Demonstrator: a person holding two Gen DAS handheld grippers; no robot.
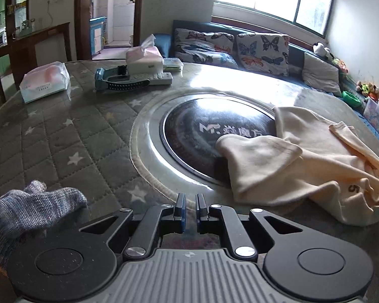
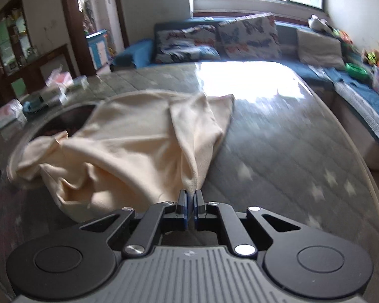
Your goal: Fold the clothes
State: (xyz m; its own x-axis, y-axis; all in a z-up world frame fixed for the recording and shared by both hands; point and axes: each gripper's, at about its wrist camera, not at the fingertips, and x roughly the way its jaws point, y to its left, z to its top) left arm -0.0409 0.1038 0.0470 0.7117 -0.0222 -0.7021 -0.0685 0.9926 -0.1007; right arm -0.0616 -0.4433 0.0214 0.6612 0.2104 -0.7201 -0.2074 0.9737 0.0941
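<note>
A cream garment [image 1: 298, 161] lies crumpled on the grey star-quilted table [image 1: 63, 146], partly over the table's dark round centre plate [image 1: 202, 131]. In the right wrist view the garment [image 2: 128, 149] is lifted and stretched toward the camera. My right gripper [image 2: 191, 195] is shut on a pinched edge of the garment. My left gripper [image 1: 190, 199] is empty just left of the garment, low over the table, with its jaws nearly together and a narrow gap between them. A gloved hand [image 1: 25, 212] shows at the lower left.
Two tissue packs [image 1: 45, 80] [image 1: 144, 59], a remote and a blue-black device [image 1: 121, 79] sit at the table's far left. A sofa with butterfly cushions [image 1: 262, 50] runs behind the table and along the right side. A dark wooden sideboard [image 1: 32, 43] stands at left.
</note>
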